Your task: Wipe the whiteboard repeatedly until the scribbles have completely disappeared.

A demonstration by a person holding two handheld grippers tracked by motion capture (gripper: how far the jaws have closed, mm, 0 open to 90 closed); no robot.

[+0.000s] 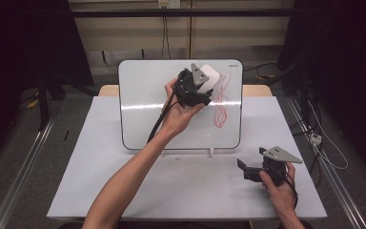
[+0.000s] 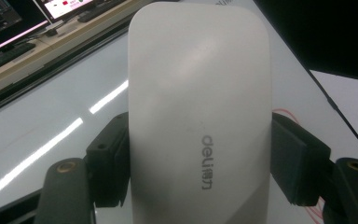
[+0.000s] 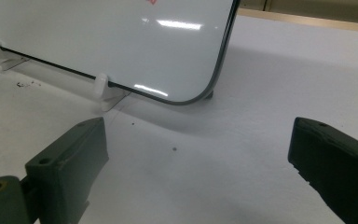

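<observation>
While the left hand-held gripper [image 1: 204, 85] clamps a white eraser [image 1: 208, 75] by its two long sides, the work in hand looks like wiping the red scribble [image 1: 221, 101] off the whiteboard [image 1: 147, 105]. In the left gripper view the black pads [image 2: 109, 158] press against both flanks of the eraser [image 2: 198, 112], which juts forward between them, so the grip looks firm. From above, the eraser sits high against the board near its top right corner, just left of the red lines and close to their upper end; whether its face touches the board I cannot tell.

My reading is that the wiping is at an early stage, since the scribble appears whole. The next move calls for laying the eraser flat on the board, then sweeping it right and down over the red loops with steady pressure.

Down at the near right of the table [image 1: 124, 191], the right hand-held gripper [image 1: 242, 167] rests in the person's hand with its jaws spread wide and nothing between them, well apart from the board. White clip feet [image 3: 103, 86] prop the board at its lower edge, so a hard push could tip or slide it. Nothing else lies in the eraser's path.
</observation>
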